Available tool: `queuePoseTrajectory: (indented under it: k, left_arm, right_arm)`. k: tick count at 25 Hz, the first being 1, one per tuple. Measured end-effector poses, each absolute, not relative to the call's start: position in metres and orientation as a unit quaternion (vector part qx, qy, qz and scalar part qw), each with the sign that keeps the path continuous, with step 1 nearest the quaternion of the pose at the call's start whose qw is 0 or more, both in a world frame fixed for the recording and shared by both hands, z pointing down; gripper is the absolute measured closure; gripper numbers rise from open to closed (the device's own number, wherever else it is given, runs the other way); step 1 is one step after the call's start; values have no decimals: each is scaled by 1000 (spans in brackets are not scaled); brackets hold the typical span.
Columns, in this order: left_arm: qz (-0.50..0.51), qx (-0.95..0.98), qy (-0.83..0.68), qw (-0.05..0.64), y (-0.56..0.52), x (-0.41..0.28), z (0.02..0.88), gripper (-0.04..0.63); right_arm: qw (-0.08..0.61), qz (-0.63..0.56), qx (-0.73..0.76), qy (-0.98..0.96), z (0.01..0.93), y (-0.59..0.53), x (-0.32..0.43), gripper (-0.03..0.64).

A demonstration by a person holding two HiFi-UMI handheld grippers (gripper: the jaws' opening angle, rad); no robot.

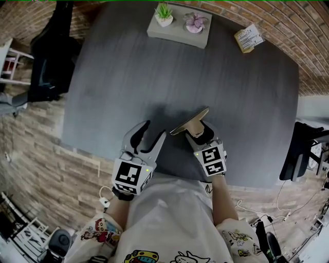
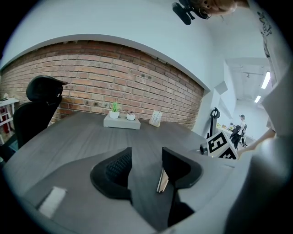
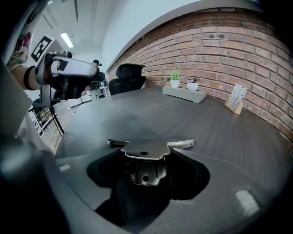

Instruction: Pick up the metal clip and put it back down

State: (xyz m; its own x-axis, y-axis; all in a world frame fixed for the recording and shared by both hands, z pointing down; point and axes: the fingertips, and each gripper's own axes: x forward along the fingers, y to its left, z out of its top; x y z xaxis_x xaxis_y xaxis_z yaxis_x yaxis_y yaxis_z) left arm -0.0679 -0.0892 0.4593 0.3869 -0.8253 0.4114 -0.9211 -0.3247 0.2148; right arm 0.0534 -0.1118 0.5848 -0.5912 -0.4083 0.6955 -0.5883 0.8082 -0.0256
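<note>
The person stands at the near edge of a dark grey tabletop [image 1: 180, 77] with a gripper in each hand. The right gripper [image 1: 199, 131] angles down at the tabletop, and its jaws are closed against the sides of the metal clip [image 3: 145, 150], pinching its body. The clip's flat upper plate and two side wings sit just past the jaw tips, and from above it looks tilted, one end raised. The left gripper [image 1: 154, 131] hangs just beside the right one, over the same near stretch of tabletop. Its jaws are spread with only bare wood grain showing between them. At the far side, well away from both grippers, a pale tray [image 1: 175, 33] carries two small potted plants [image 1: 164, 14], with a little card box [image 1: 249, 38] to its right. A black office chair [image 1: 49, 56] stands off the tabletop's left edge, against the brick wall.
</note>
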Motion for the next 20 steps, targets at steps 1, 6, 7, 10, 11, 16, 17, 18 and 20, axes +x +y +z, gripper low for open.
queuePoseTrajectory:
  k: [1,6,7,10,11,16,17,18,20]
  left_arm:
    - [113,806,-543,208,-90,-69,458,387]
    - [109,805,-547,203,-91,-73,454,388]
    - [109,805,-547,201,-92,-73,453,388]
    - [107,806,-549,195,-94,-73,449,388]
    - [105,807,-549,193,-95,-73,447,388]
    - [98,811,-550,177,-99,-72,434,388]
    - [97,812,-549,174,-100,-71,432,388]
    - [96,813,-549,171,-100,-70,429,388]
    - [94,815,-547,165,-101,-68,424,388]
  right_arm:
    - [352,127,284,-883,583,-113,54,333]
    - [346,122,291,-884,571,-118,55,333]
    - [343,120,293,-884,568,-120,55,333]
    - [332,114,303,-886,560,-125,58,333]
    - [329,113,306,-886,556,-126,59,333]
    - [315,104,321,-887,533,-133,62,333]
    - [311,101,324,-888,529,-135,63,333]
    - [304,101,328,-889,524,-137,64,333]
    - [289,100,335,-891,512,-140,68,333]
